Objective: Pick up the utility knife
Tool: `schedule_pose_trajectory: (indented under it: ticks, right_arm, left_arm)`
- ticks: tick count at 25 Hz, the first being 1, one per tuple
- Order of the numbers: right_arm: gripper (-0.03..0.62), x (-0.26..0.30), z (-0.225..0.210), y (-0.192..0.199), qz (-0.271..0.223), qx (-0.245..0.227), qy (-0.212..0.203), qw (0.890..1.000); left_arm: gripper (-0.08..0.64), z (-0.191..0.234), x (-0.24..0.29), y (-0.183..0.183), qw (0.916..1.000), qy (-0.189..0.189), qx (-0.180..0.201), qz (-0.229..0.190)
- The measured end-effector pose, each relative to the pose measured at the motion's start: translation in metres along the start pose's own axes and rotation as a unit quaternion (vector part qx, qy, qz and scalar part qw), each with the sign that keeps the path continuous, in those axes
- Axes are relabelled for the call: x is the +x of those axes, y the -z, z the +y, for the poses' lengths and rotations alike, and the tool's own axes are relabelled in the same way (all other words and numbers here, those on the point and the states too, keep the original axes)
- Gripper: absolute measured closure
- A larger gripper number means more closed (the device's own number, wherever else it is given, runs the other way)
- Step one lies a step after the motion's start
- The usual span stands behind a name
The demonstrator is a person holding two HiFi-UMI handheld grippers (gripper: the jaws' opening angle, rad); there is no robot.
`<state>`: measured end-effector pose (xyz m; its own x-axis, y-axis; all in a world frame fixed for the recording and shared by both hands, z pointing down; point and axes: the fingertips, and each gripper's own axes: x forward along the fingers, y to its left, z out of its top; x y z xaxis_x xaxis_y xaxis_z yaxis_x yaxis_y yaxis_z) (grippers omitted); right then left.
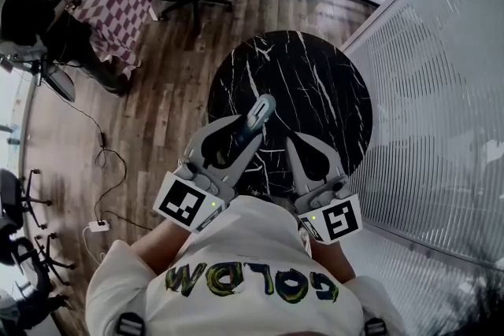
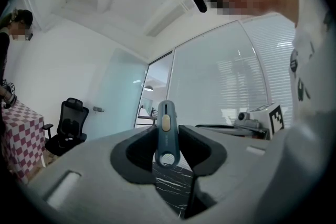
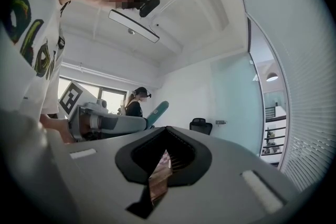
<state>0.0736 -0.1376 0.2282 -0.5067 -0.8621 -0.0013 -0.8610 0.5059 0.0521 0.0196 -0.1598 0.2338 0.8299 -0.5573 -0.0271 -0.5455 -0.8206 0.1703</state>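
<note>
The left tongs (image 2: 167,135) are gripping the utility knife (image 2: 166,115) across its narrow body. The dark padded jaws are pressing on both sides just above the ring-shaped hanging hole, and the rounded end with the cream slider is sticking out past the tips. The right tongs (image 3: 167,131) are sitting closed on nothing, with only a thin slit showing between the ribbed pads, and they are hovering just beside the left pair. From the head view the knife is riding in the air over the near part of the round surface (image 1: 315,83), apparently clear of it, so the pick-up is looking as good as done. The knife is reading as a slim, stiff, dark blue-grey plastic shell with smooth, rounded edges. No blade is showing, so it is probably retracted. It is likely light, and its slick casing could be prone to pivoting or sliding in a two-point pinch. The mid-body hold, below the slider and away from the blade end, seems the sensible place, since it is avoiding the thumb button that would push the blade out. The tongs themselves are looking like matte grey moulded plastic with black liners. The surface below is glossy black stone threaded with white veins, and it is standing on a floor (image 1: 165,90) of warm wooden planks.
</note>
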Motion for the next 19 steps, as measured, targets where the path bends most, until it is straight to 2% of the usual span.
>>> schedule_pose_trajectory:
  ticks: [9, 19]
  right_arm:
    - [0.591, 0.0042, 0.0017, -0.006, -0.002, 0.001, -0.001, 1.0]
    - [0.591, -0.0037, -0.0078, 0.0008, -0.006, 0.002, 0.001, 1.0]
  left_arm:
    - [0.422, 0.0009, -0.0005, -0.0072, 1.0, 0.005, -0.003, -0.003]
    - [0.422, -0.0069, 0.0089, 0.0007, 1.0, 0.008, 0.0, -0.004]
